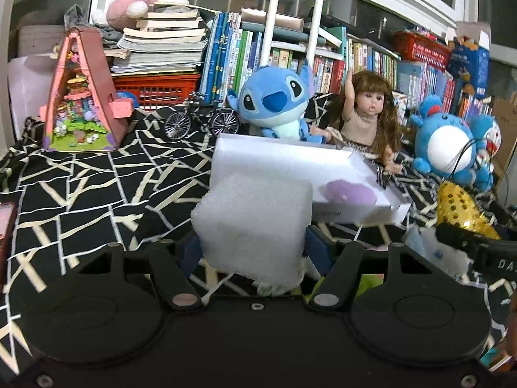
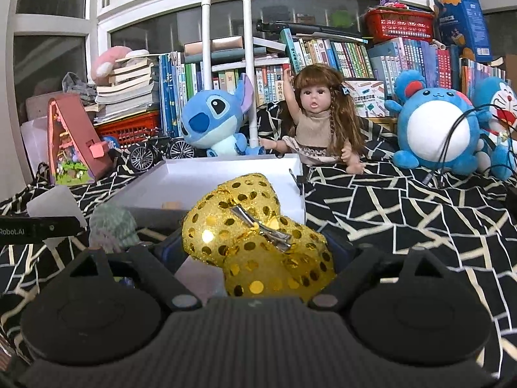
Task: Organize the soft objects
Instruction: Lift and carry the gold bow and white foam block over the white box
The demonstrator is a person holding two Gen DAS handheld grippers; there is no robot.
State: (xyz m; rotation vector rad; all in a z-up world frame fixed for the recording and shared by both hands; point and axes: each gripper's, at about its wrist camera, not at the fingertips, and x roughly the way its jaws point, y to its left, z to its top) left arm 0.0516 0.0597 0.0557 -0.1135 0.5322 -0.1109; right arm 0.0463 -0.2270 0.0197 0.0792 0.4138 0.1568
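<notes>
**Both grippers loaded, white box just ahead**

The fingers [image 1: 318,252] of my left gripper [image 1: 252,245] are pinching a white foam block [image 1: 255,223], a blue pad showing at each side of it. The block bulges above the pads and looks held low down, with a scrap of pale green-and-white material poking out beneath it. My right gripper [image 2: 258,252] is clamped on a gold sequined bow [image 2: 258,239], a soft puffy thing with a metal hair clip [image 2: 261,226] across its knot.

Ahead of both sits the open white box [image 1: 365,165] on the black-and-cream patterned cloth [image 1: 97,194]. A purple soft item [image 1: 350,190] already lies inside it, so I judge the box to be where these two go.

What could go wrong:

- The foam is springy; released at the near wall, it could bounce or tip out onto the cloth.
- The two grippers are near each other (the right one's tip shows at the edge of the left view), so moving both to the box at once risks a knock.
- The bow's sequins or clip could snag on a pad and cling when I let go.
- Pushing against the light box could slide it toward the Stitch plush [image 1: 274,103] and the doll [image 1: 365,113] just behind it.
</notes>
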